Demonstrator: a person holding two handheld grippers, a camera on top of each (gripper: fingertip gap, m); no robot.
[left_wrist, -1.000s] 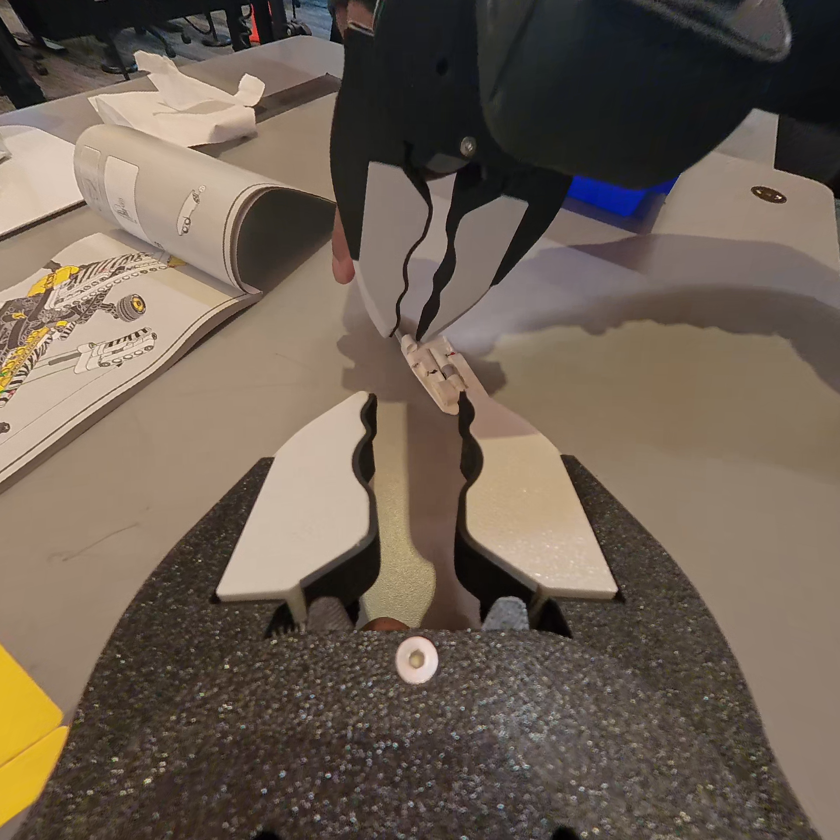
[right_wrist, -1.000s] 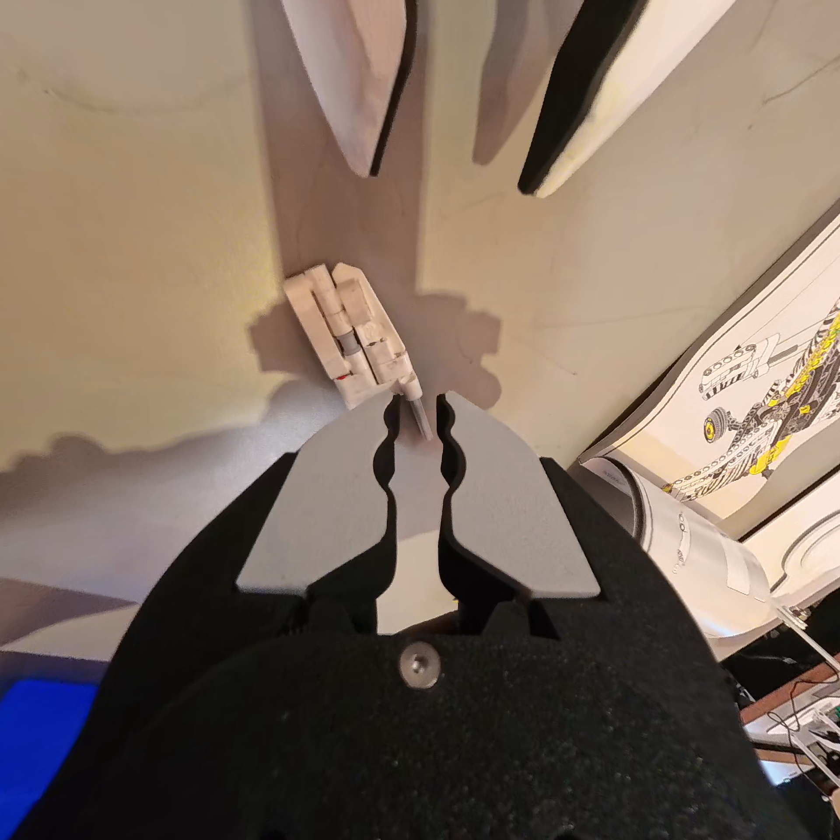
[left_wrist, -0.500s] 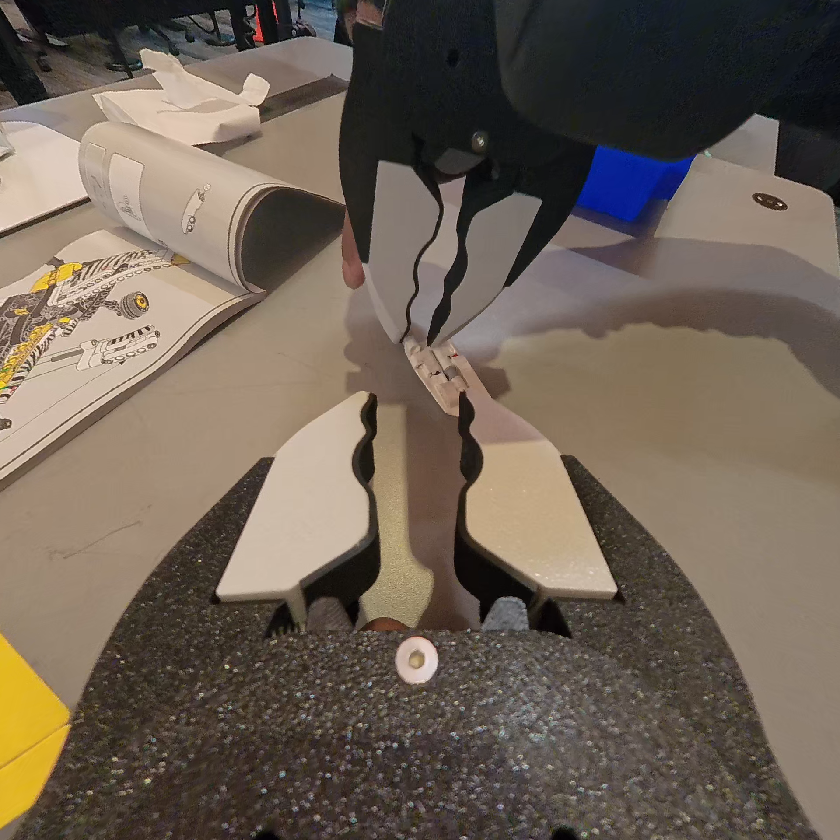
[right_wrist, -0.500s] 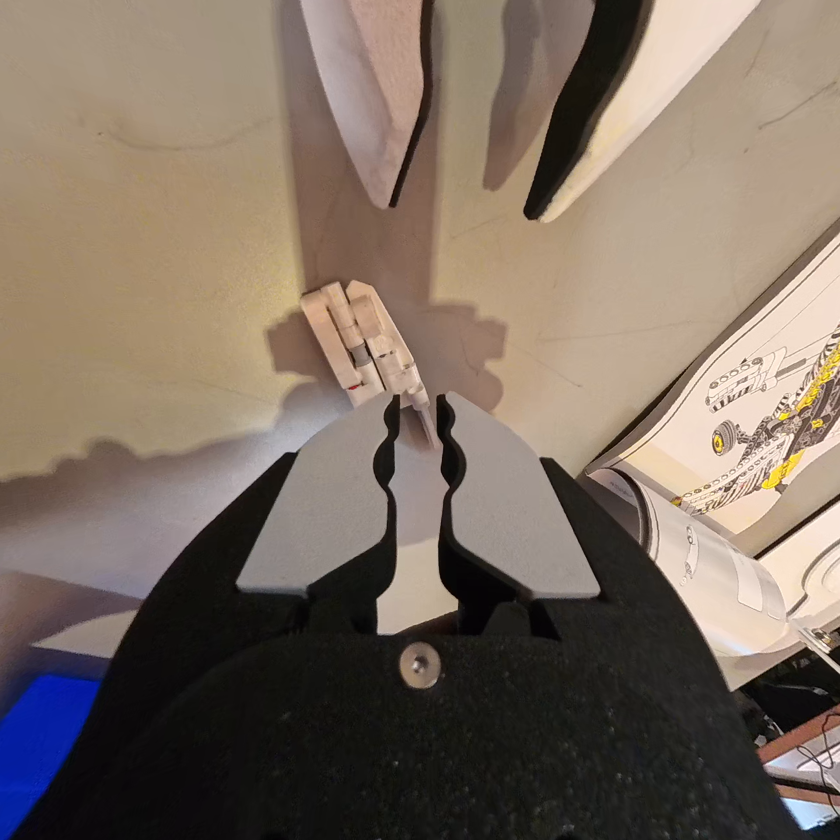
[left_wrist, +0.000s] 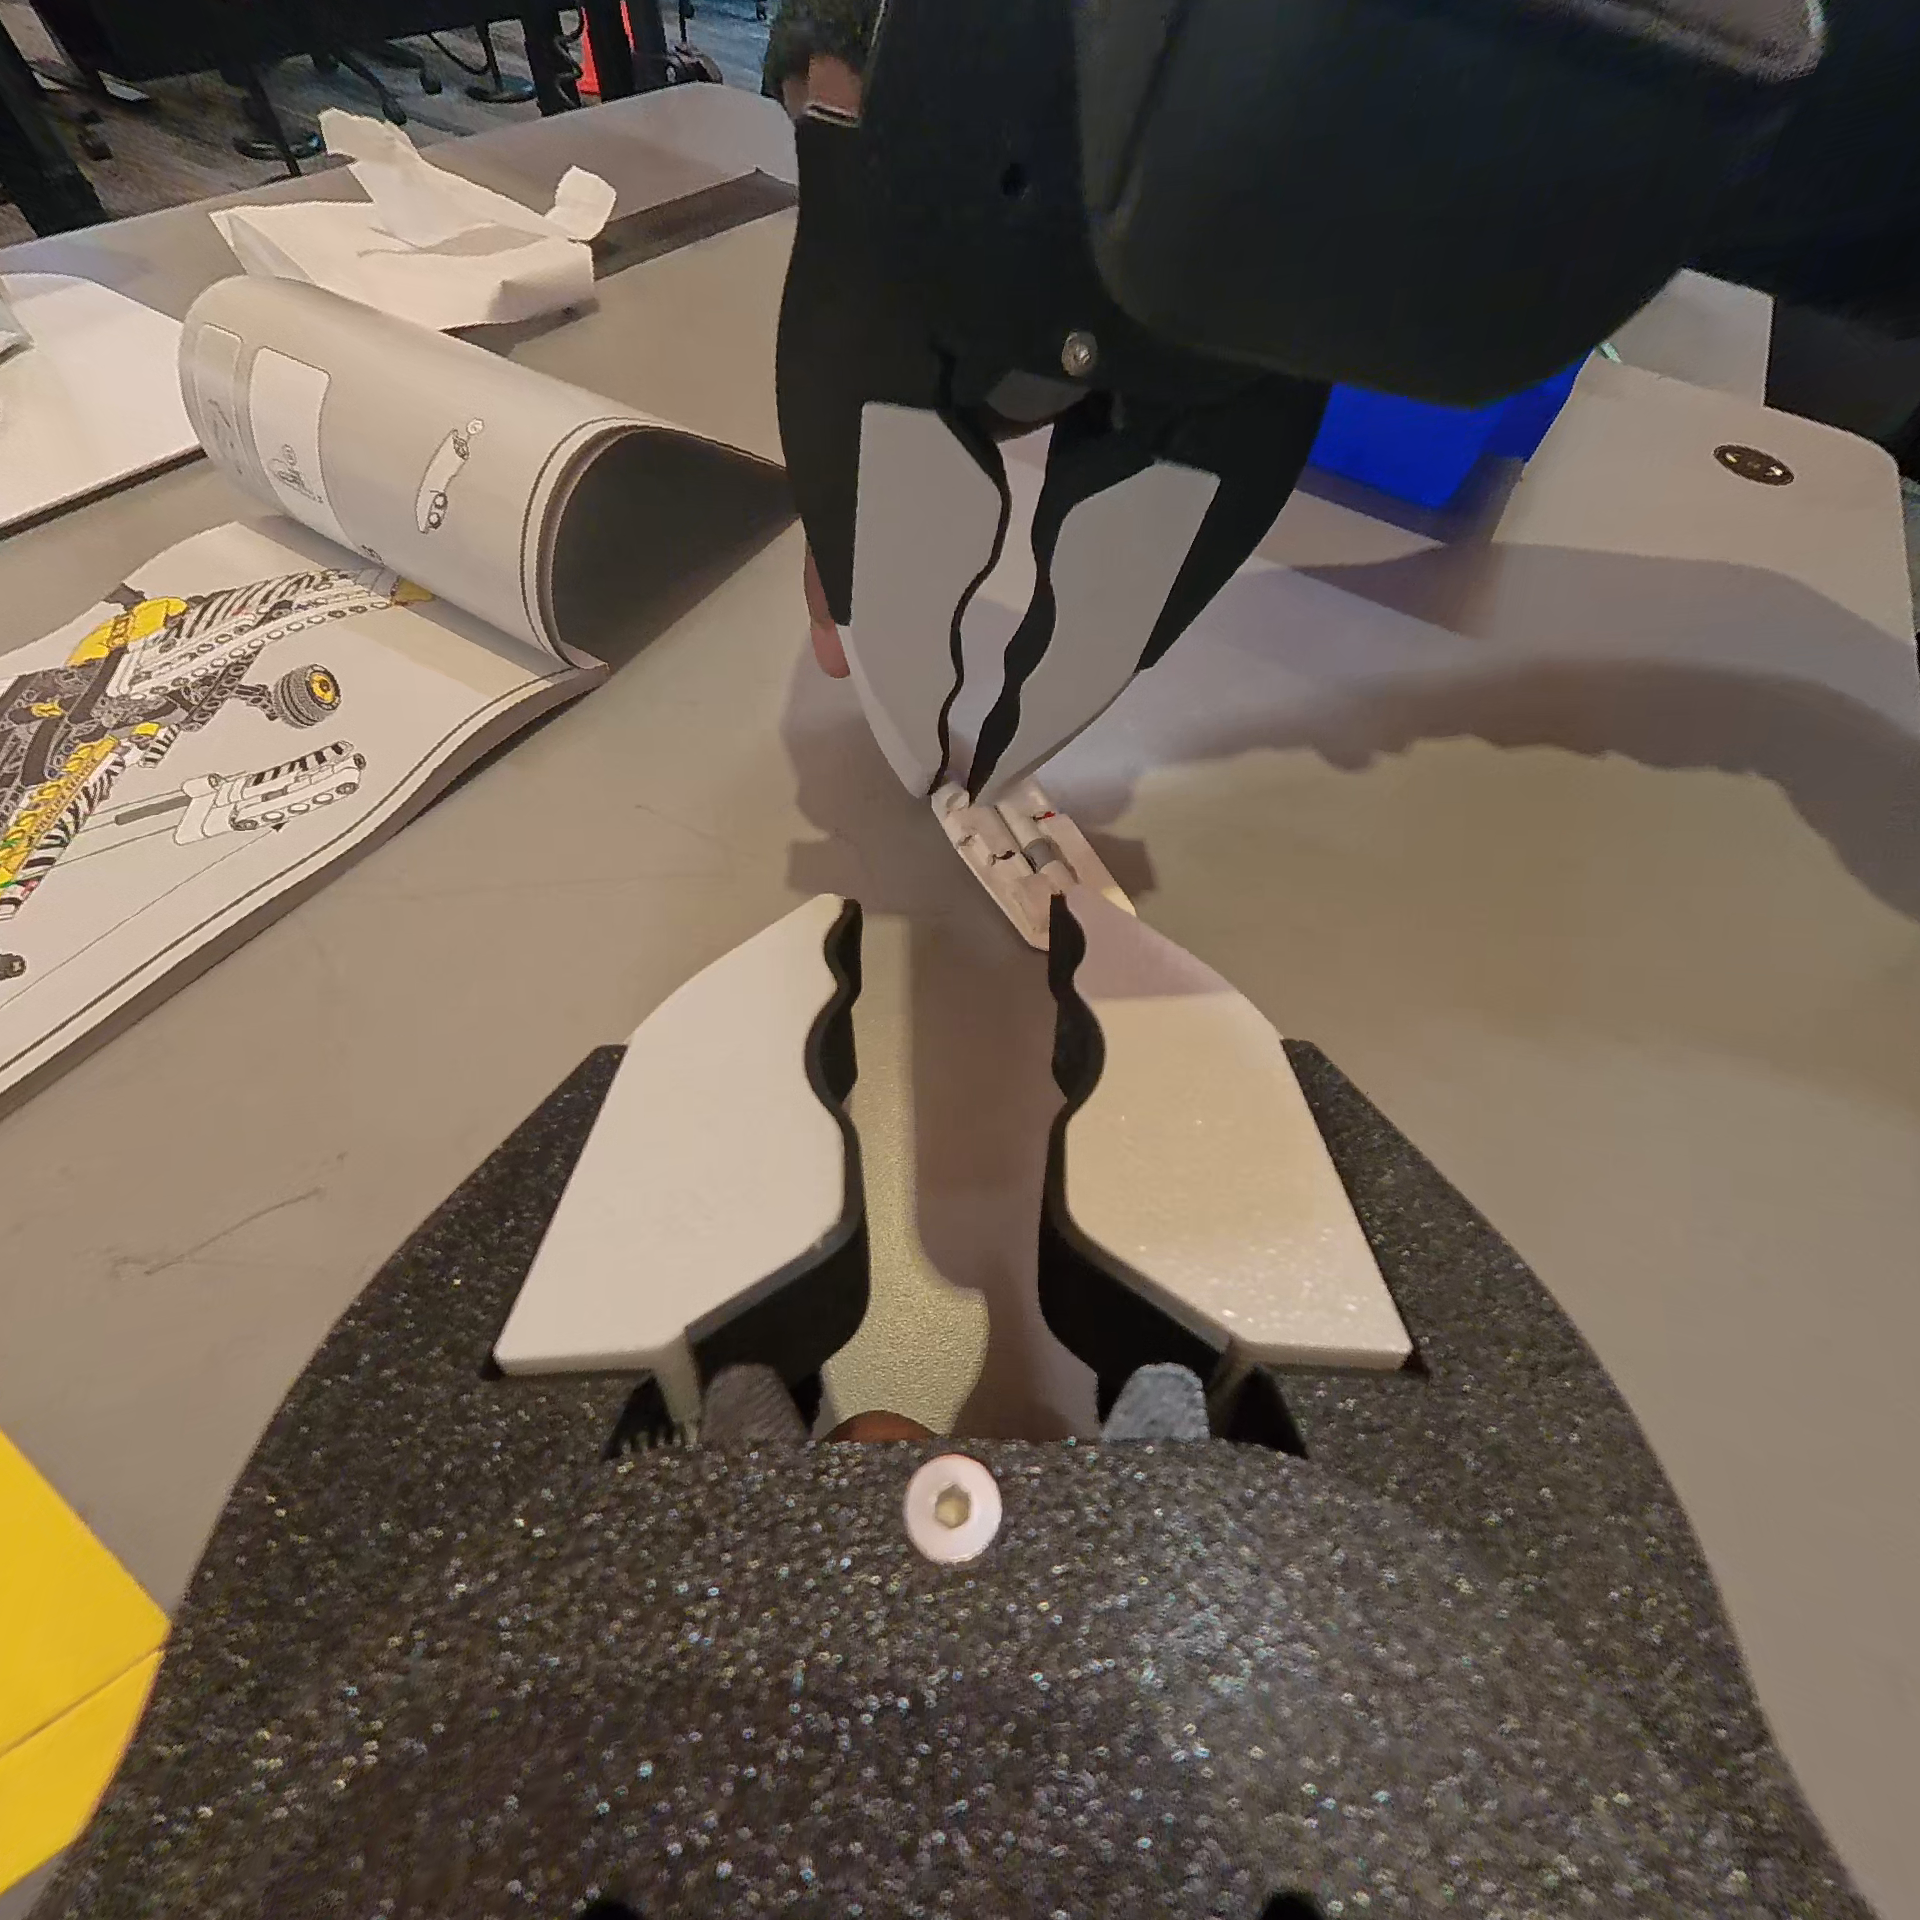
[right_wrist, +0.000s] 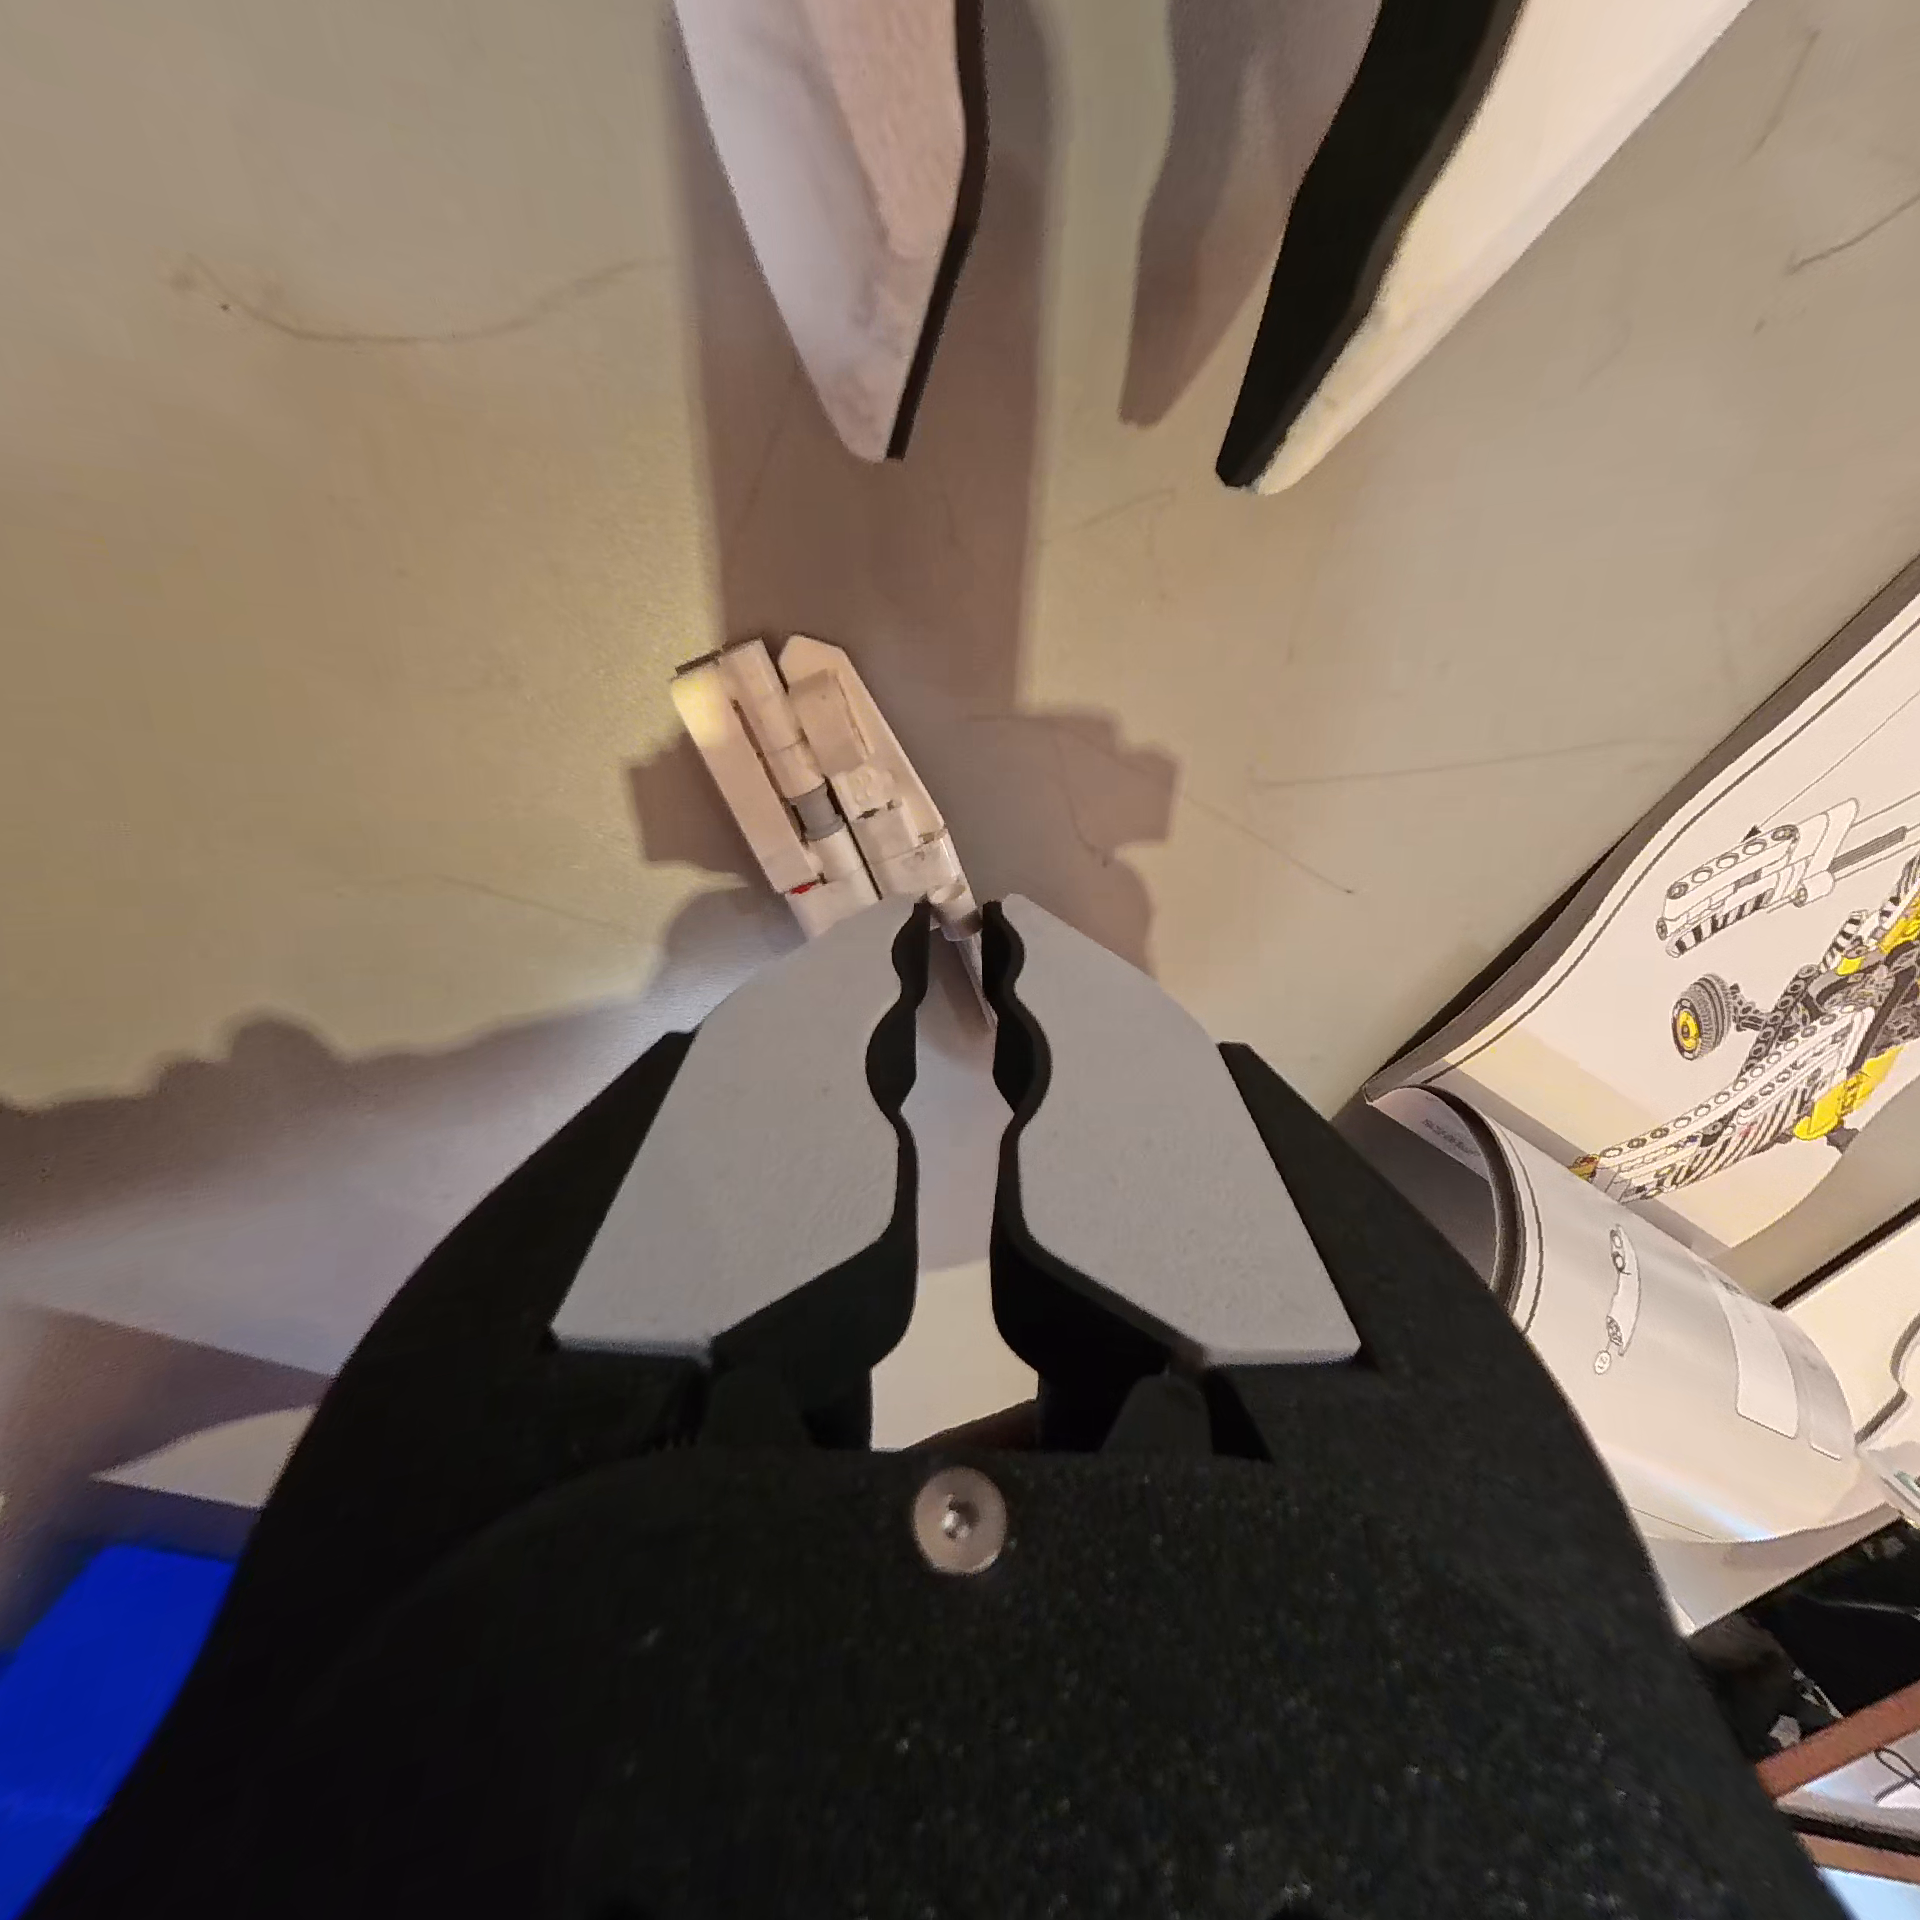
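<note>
Your right hand-held gripper has its jaws nearly together, pinching the thin pin that sticks out of one end of the small white brick assembly, which lies flat on the grey bench. Pad contact is hard to make out; the pin's tip is hidden between the fingers. Your left hand-held gripper is spread and bare; its right fingertip covers the assembly's near end, contact unclear. The open instruction booklet is cut off at the left edge, its print too small to read. Crumpled white paper lies behind it. A blue box is mostly hidden.
</note>
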